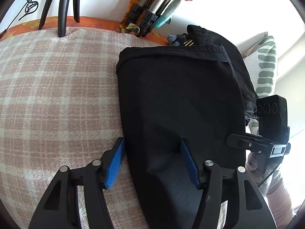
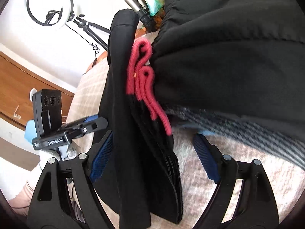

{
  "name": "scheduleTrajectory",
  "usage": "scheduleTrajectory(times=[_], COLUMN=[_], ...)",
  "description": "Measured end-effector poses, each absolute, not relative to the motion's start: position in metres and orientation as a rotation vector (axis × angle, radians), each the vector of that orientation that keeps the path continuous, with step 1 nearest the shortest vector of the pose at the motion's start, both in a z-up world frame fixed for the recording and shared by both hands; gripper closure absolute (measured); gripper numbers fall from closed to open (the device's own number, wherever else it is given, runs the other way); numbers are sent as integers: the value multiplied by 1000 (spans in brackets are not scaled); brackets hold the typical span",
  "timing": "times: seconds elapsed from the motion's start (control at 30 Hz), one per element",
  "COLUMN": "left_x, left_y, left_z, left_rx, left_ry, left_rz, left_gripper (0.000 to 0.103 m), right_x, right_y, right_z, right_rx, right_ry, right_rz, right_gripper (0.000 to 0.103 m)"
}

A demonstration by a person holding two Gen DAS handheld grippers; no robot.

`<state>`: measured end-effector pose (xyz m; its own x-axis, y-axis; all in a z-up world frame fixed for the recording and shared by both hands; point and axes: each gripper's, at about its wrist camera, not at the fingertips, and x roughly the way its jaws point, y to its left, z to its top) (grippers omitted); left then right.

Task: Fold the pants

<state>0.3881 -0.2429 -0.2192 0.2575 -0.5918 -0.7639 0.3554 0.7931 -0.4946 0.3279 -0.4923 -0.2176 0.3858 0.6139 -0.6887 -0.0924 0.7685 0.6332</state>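
Observation:
Black pants (image 1: 181, 95) lie folded on a pink plaid blanket (image 1: 57, 85). My left gripper (image 1: 153, 163) straddles their near left edge: one blue pad rests on the blanket beside the fold, the other on top of the cloth, jaws apart. In the right wrist view the folded pants (image 2: 124, 114) show edge-on with red trim (image 2: 141, 76). My right gripper (image 2: 154, 158) stands wide open around that edge. Its left pad sits next to the black cloth and its right pad is free over the blanket (image 2: 228, 171).
A heap of dark garments (image 2: 228, 57) over a grey checked fabric (image 2: 257, 133) lies just beyond the right gripper. Tripod legs (image 1: 63, 5) stand on the blanket's far edge, and a ring light (image 2: 49, 7) stands beyond. A leaf-print pillow (image 1: 266, 66) lies at the right.

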Motion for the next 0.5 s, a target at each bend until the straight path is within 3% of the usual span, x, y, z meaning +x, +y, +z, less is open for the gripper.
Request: scheduleTrajectory(times=[0.03,0.07,0.1,0.23,0.33,0.5], left_x=[389,389,389,389,389,389], left_y=[-243,-243,-244,-243,-242,-241], left_z=[-219,-220,-220,-220,-219,-220], left_rx=[-246,-249,-250,-244,-240,-239], left_ry=[1142,1141,1141,1142,1138,1126], left_rz=[-650,-651,-651,-638,-643,-624], left_gripper=[46,46,46,55,62,74], right_x=[328,329,330,323,326,326], right_y=[-492,-490,-488,-480,-476,-463], right_z=[-218,-221,-224,-215,-214,-200], right_rx=[566,579,601,535,490,409], right_ry=[1088,1099,1118,1094,1102,1074], right_rz=[493,505,516,502,479,444], right_gripper=[27,50,55,68,68,81])
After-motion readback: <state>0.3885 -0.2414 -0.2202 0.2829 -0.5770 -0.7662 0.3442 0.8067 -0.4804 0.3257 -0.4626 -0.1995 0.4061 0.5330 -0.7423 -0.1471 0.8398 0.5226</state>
